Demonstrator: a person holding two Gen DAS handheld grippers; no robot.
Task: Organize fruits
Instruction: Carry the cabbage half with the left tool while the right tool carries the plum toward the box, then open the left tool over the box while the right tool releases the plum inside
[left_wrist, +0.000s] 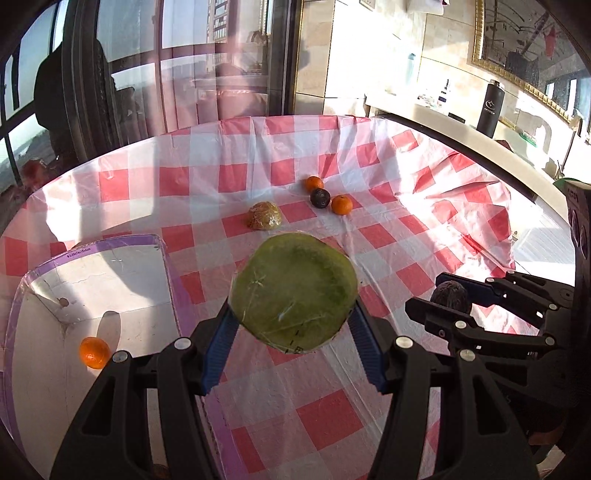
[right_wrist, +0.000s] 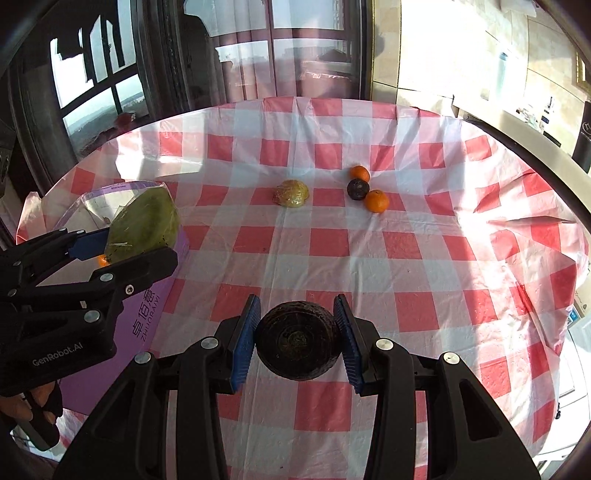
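Observation:
My left gripper (left_wrist: 291, 325) is shut on a large green plastic-wrapped fruit (left_wrist: 293, 291) and holds it above the tablecloth, just right of a purple-edged cardboard box (left_wrist: 110, 295). One orange (left_wrist: 94, 352) lies inside the box. My right gripper (right_wrist: 298, 339) is shut on a dark round fruit (right_wrist: 298, 339), held over the table's front. It also shows in the left wrist view (left_wrist: 451, 295). The left gripper with the green fruit (right_wrist: 144, 225) shows at the left of the right wrist view, over the box (right_wrist: 155, 310).
On the red-and-white checked tablecloth (right_wrist: 369, 266) farther back lie a brown wrapped fruit (right_wrist: 291, 193), two oranges (right_wrist: 359, 172) (right_wrist: 376, 201) and a dark fruit (right_wrist: 357, 189) between them. Windows stand behind the table; a counter with a black bottle (left_wrist: 490, 109) is at right.

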